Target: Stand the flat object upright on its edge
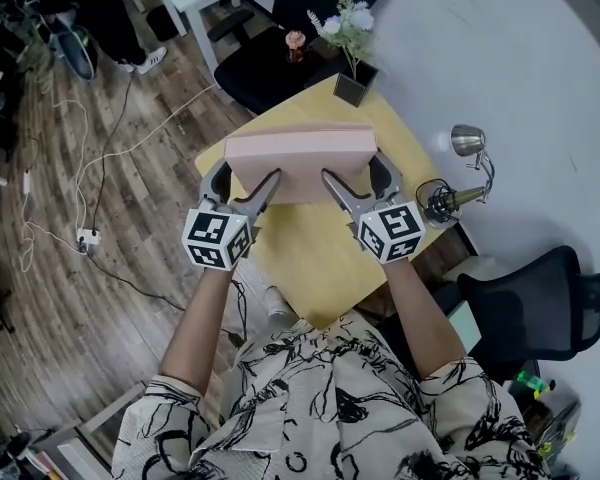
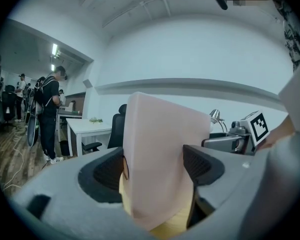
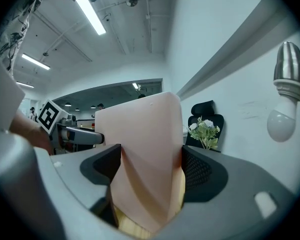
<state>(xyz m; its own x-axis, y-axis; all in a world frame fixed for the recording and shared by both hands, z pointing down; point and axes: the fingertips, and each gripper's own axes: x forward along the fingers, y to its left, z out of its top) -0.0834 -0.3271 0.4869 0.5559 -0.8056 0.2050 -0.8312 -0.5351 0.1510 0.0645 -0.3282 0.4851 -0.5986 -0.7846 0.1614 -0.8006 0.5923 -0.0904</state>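
A flat pink box (image 1: pixel 300 158) stands on its long edge on the small yellow table (image 1: pixel 310 258), with its lower edge on the wood. My left gripper (image 1: pixel 242 180) is shut on its left end and my right gripper (image 1: pixel 356 175) on its right end. In the left gripper view the pink box (image 2: pixel 160 154) rises between the two black pads of the left gripper (image 2: pixel 152 171), both pressing its faces. The right gripper view shows the same: the pink box (image 3: pixel 145 154) fills the gap of the right gripper (image 3: pixel 151 171), and the table shows beneath it.
A potted flower (image 1: pixel 352 83) stands at the table's far corner. A silver lamp (image 1: pixel 468 140) and a microphone with coiled cable (image 1: pixel 440 203) sit at the right edge. Black chairs (image 1: pixel 280 58) (image 1: pixel 540 308) flank the table. Cables and a power strip (image 1: pixel 86 236) lie on the floor.
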